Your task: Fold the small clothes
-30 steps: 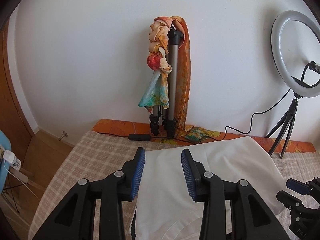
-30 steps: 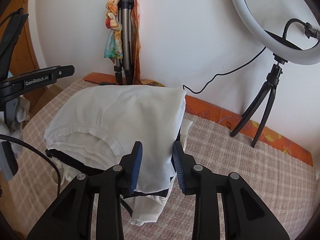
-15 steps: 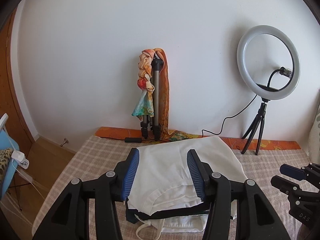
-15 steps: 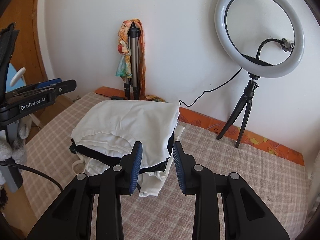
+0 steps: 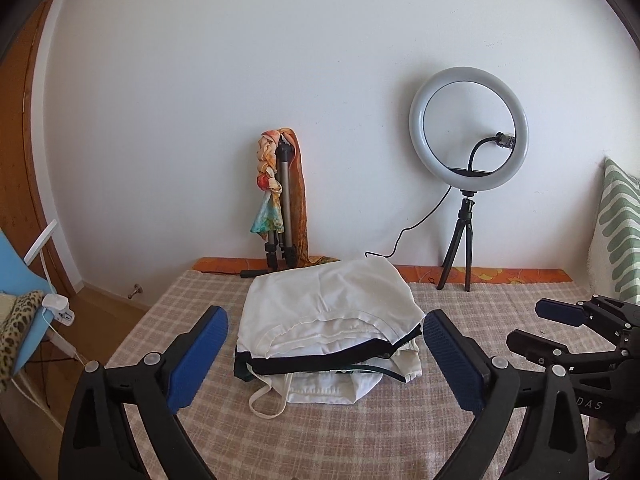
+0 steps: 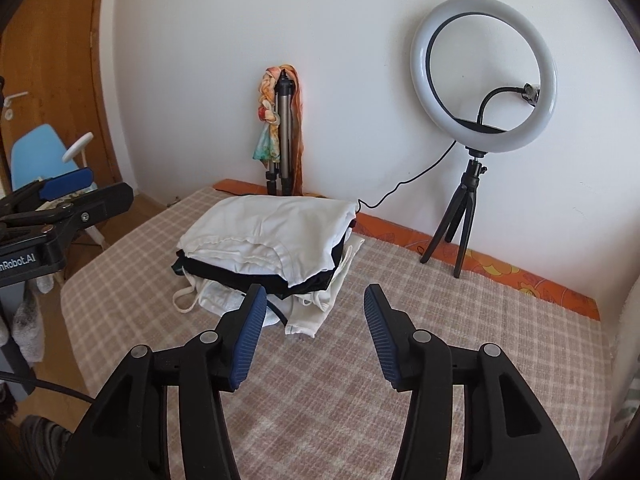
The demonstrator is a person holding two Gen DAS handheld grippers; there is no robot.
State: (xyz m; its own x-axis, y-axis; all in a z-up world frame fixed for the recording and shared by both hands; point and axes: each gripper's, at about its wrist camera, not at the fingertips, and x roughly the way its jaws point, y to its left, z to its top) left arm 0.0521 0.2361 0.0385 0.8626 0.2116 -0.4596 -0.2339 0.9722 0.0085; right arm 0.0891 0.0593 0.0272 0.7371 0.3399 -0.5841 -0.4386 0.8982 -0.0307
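Hanging at far left in the right wrist view, left gripper shows side-on; in its own view its blue fingers are spread wide, holding nothing, framing the stack without touching it. Left of the bed sit a blue chair and a wooden door. Stack lies on the checked bed cover, toward the wall: folded white top uppermost, black garment under it, more white pieces at the bottom, a strap loop trailing out front-left. Behind it a folded tripod with a colourful scarf leans at the wall. Right gripper is also wide open and empty, its left finger just in front of the stack's near corner; contact unclear. Right of the stack, a ring light on a small tripod stands on the bed by the wall, cable running toward the stack. Striped cushion at far right.
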